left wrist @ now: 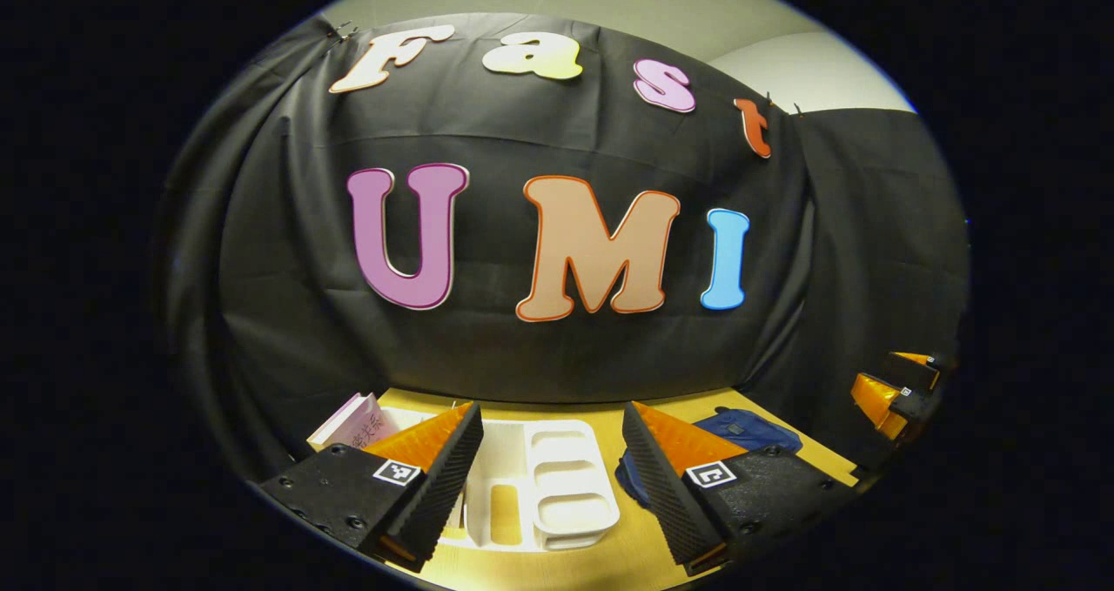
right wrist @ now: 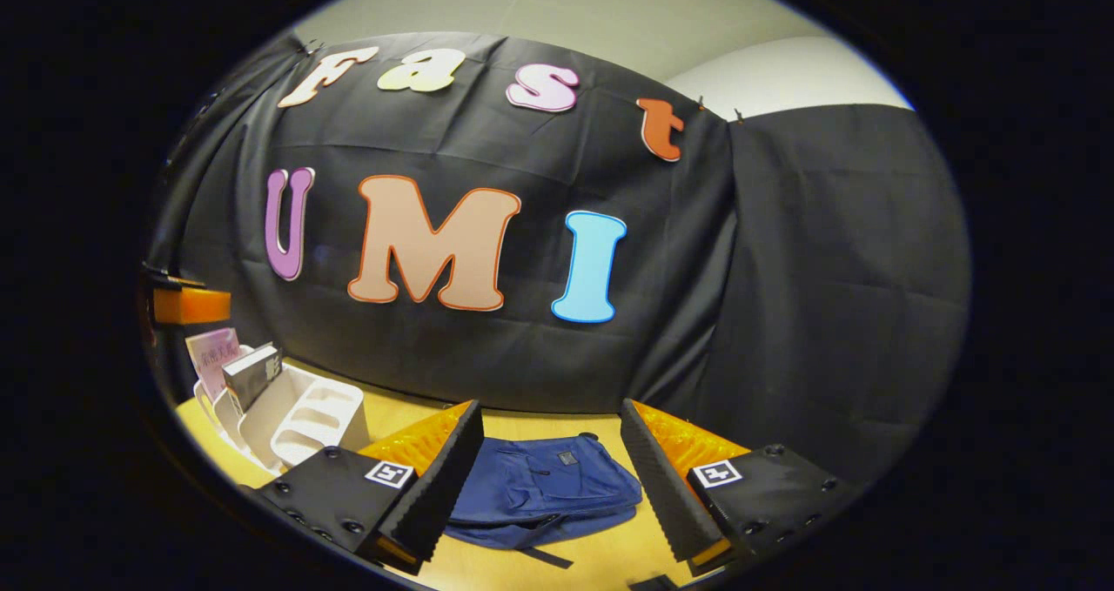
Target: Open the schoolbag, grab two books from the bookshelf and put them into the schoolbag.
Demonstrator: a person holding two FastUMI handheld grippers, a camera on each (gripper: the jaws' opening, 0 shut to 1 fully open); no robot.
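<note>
Left gripper view: left gripper w/ fingers wide apart, holding nothing, hanging above the wooden table. Between its fingers sits the white bookshelf, near the table's back edge by the black cloth wall; a pink book stands at its left end. Blue schoolbag lies flat beside the shelf, twd the right side of the table.

Right gripper view: right gripper also spread open, empty, w/ the schoolbag lying between its fingers, looks closed. Bookshelf at the table's left end, pink book and a dark book upright in it.
</note>
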